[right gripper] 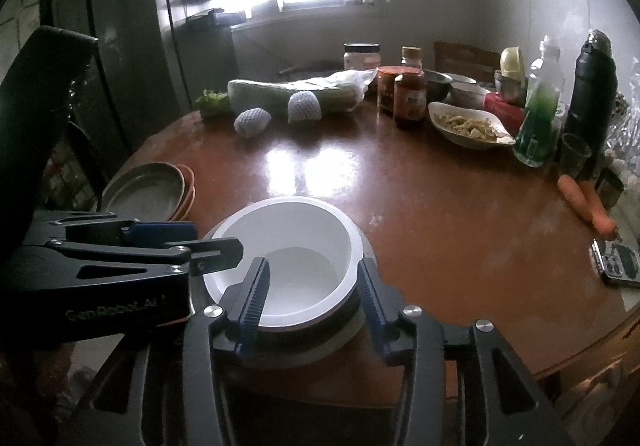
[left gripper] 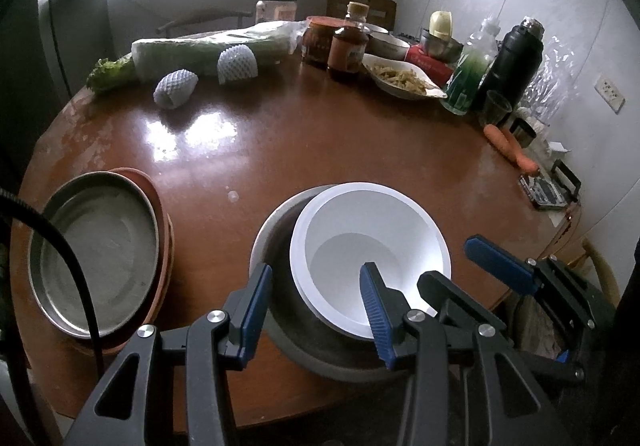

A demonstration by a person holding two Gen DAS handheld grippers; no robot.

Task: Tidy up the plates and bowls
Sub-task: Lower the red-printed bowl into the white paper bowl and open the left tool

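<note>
A white bowl (left gripper: 370, 246) sits tilted inside a larger grey metal bowl (left gripper: 280, 310) near the front edge of a round brown table (left gripper: 320, 149). My left gripper (left gripper: 316, 286) is open, its fingers astride the near left rims of both bowls. My right gripper (right gripper: 312, 282) is open with one finger inside the white bowl (right gripper: 296, 246) and one outside its right wall. A metal plate (left gripper: 96, 254) lies on a stack of brown plates (left gripper: 158, 205) at the left.
The far side of the table holds a wrapped cabbage (left gripper: 208, 49), two foam-netted fruits (left gripper: 176, 87), sauce jars (left gripper: 346, 45), a dish of food (left gripper: 404, 79), bottles, a black flask (left gripper: 516, 57), carrots (left gripper: 510, 147) and a phone (left gripper: 546, 193).
</note>
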